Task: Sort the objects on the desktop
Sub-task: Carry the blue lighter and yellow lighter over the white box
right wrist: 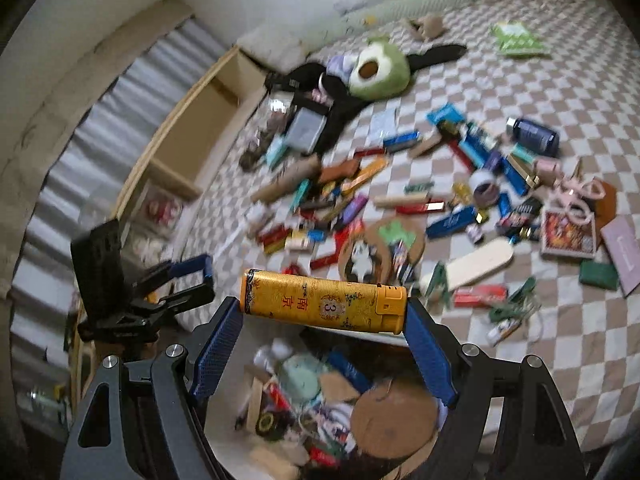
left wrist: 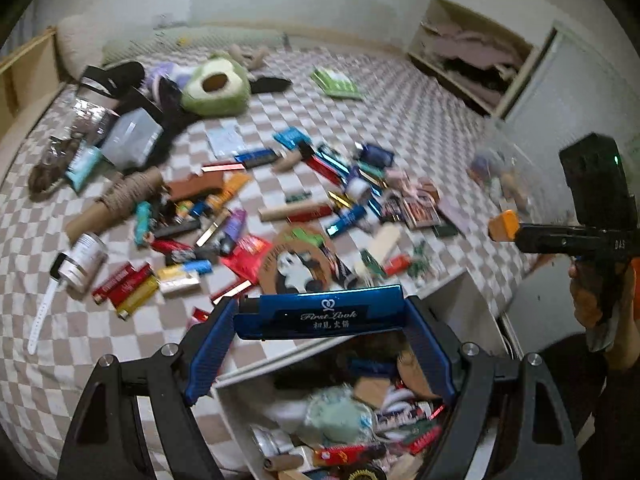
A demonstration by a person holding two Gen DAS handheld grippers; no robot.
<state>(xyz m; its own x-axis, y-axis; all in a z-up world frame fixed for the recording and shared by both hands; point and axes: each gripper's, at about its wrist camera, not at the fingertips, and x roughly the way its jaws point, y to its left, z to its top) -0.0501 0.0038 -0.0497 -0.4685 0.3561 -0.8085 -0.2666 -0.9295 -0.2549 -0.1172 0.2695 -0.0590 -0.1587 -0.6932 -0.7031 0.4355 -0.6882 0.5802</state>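
Note:
My left gripper (left wrist: 320, 316) is shut on a blue lighter (left wrist: 320, 310) marked "First Look", held crosswise between its blue fingertips. Under it stands a white bin (left wrist: 239, 420) with several small items inside. My right gripper (right wrist: 324, 308) is shut on a gold-yellow lighter (right wrist: 320, 302), also crosswise, above the same bin (right wrist: 222, 432). In the left wrist view the right gripper (left wrist: 516, 234) shows at the right edge with the lighter's orange end (left wrist: 503, 226). The left gripper (right wrist: 200, 276) appears at the left of the right wrist view.
A bed with a checked sheet (left wrist: 100, 340) carries a wide scatter of lighters, boxes, tubes and cards (left wrist: 256, 208). An avocado plush (left wrist: 216, 88) lies at the back, a round panda coaster (left wrist: 296, 264) near the bed's edge. A wooden shelf (right wrist: 188, 128) borders the bed.

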